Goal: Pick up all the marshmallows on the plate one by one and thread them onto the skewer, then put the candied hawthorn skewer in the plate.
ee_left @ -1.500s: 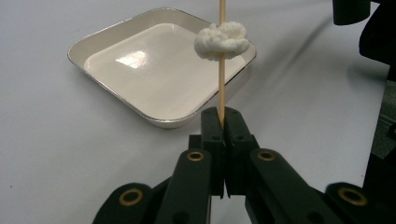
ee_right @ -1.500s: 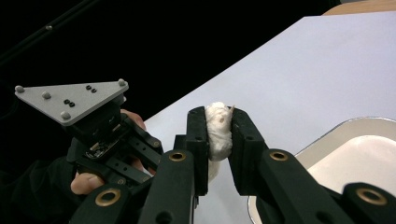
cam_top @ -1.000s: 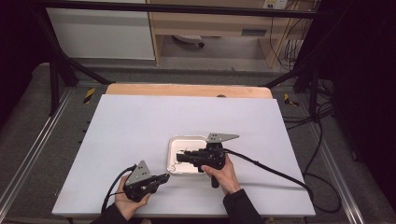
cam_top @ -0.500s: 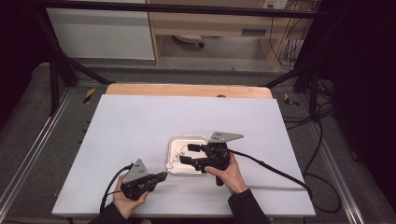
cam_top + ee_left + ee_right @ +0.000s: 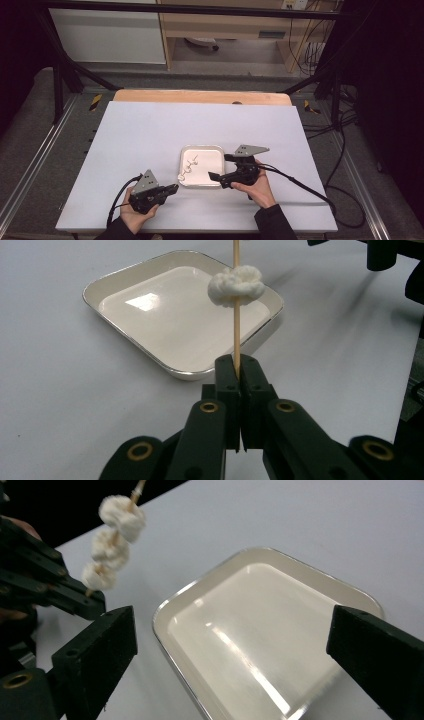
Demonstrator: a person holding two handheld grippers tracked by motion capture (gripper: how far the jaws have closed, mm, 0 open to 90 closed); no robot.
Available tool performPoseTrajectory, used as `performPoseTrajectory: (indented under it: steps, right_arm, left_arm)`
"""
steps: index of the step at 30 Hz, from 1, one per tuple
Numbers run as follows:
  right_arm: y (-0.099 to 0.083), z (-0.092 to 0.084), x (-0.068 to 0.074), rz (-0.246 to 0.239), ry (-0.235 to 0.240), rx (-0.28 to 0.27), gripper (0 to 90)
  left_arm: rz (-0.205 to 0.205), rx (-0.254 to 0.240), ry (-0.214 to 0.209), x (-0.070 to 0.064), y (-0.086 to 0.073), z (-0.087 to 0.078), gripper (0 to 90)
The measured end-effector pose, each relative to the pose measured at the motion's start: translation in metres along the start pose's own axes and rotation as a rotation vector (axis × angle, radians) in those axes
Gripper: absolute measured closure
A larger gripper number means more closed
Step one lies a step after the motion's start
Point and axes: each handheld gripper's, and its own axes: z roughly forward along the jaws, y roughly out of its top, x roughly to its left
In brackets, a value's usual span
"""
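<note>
My left gripper (image 5: pixel 236 369) is shut on the lower end of a thin wooden skewer (image 5: pixel 235 325). A white soft lump (image 5: pixel 236 286) sits on the stick in that view. From the right gripper view the skewer (image 5: pixel 112 540) carries three white lumps and tilts up from the left gripper (image 5: pixel 75 600). In the high view the skewer (image 5: pixel 189 169) reaches over the left part of a white square tray (image 5: pixel 220 150). My right gripper (image 5: pixel 220 167) stands open at the tray's right edge, its jaws wide apart with nothing between them (image 5: pixel 232 650).
The tray (image 5: pixel 165 610) has a shiny rim and a bare floor, and it rests on the white table (image 5: pixel 150 130). A wooden strip (image 5: pixel 200 96) runs along the table's far edge. Cables trail from both grippers toward the near edge.
My right gripper has drawn back to the right, from over the tray to its right edge. The left gripper with the skewer has barely shifted.
</note>
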Motion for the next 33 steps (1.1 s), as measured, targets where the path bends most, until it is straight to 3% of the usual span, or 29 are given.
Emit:
performPoseTrajectory:
  steps: [6, 11, 24, 33]
  right_arm:
    - [-0.011, -0.010, -0.013, -0.016, -0.065, 0.062, 2.0]
    - [-0.022, -0.023, -0.023, -0.027, -0.115, 0.081, 0.8]
    - [-0.053, -0.052, -0.045, -0.006, -0.179, 0.103, 0.6]
    - [-0.063, -0.066, -0.051, 0.002, -0.209, 0.108, 0.7]
  left_arm:
    - [-0.007, 0.007, 0.001, 0.002, 0.004, -0.001, 88.4]
    - [-0.010, 0.013, 0.009, 0.004, 0.008, -0.002, 88.4]
    - [-0.020, 0.035, 0.019, 0.008, 0.018, -0.002, 88.3]
    - [-0.034, 0.051, 0.029, 0.010, 0.028, 0.002, 88.3]
